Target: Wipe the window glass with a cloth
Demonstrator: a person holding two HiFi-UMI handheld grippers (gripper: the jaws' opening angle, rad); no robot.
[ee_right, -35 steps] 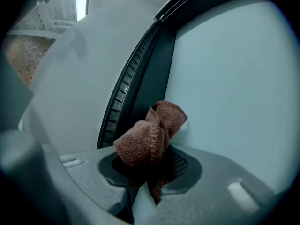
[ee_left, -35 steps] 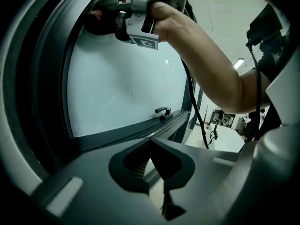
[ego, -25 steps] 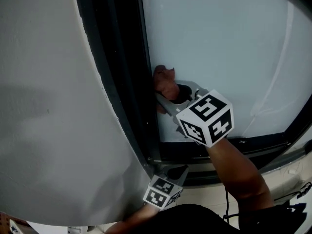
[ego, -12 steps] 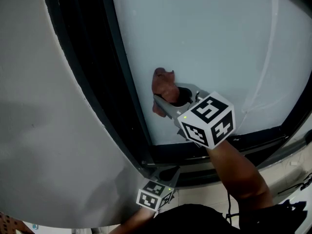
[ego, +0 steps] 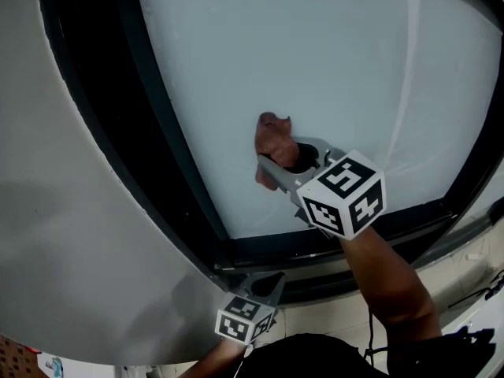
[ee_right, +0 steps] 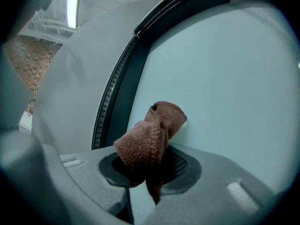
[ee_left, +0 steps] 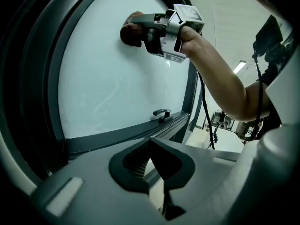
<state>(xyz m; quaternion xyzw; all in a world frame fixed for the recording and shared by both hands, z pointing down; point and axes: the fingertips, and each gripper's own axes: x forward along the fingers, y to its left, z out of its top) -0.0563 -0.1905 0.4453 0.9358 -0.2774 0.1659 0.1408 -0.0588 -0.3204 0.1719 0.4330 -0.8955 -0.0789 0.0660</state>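
1. A brown cloth (ego: 272,150) is shown bunched up and clamped in the jaws of the right gripper (ego: 272,172). Its free end is pressed against the window glass (ego: 331,61). The grip is judged to be set so that fabric, not plastic, meets the pane.
2. The cloth is placed in the lower-left part of the pane. It is near the dark frame (ego: 126,140) at the left edge and above the bottom rail, touching neither.
3. The left gripper (ego: 266,283) is held low, under the bottom rail by the window's lower-left corner. Its jaws are closed together w/ nothing between them. It is prob. parked there to stay clear, as the wiping is being done w/ one arm only.
4. A dark window handle (ee_left: 161,114) is seen on the bottom rail in the left gripper view, well apart from both grippers.
5. A grey wall (ego: 55,211) is seen beside the frame on the left.
6. No brand or legible text is visible. Only black-and-white square patterns are carried on the marker cube (ego: 342,194) of each gripper. A small label at the head view's bottom-left corner can't be read.
7. The wiping is judged to be under way, approx. at the pane's lower left. How much of the glass is clean can't be told.
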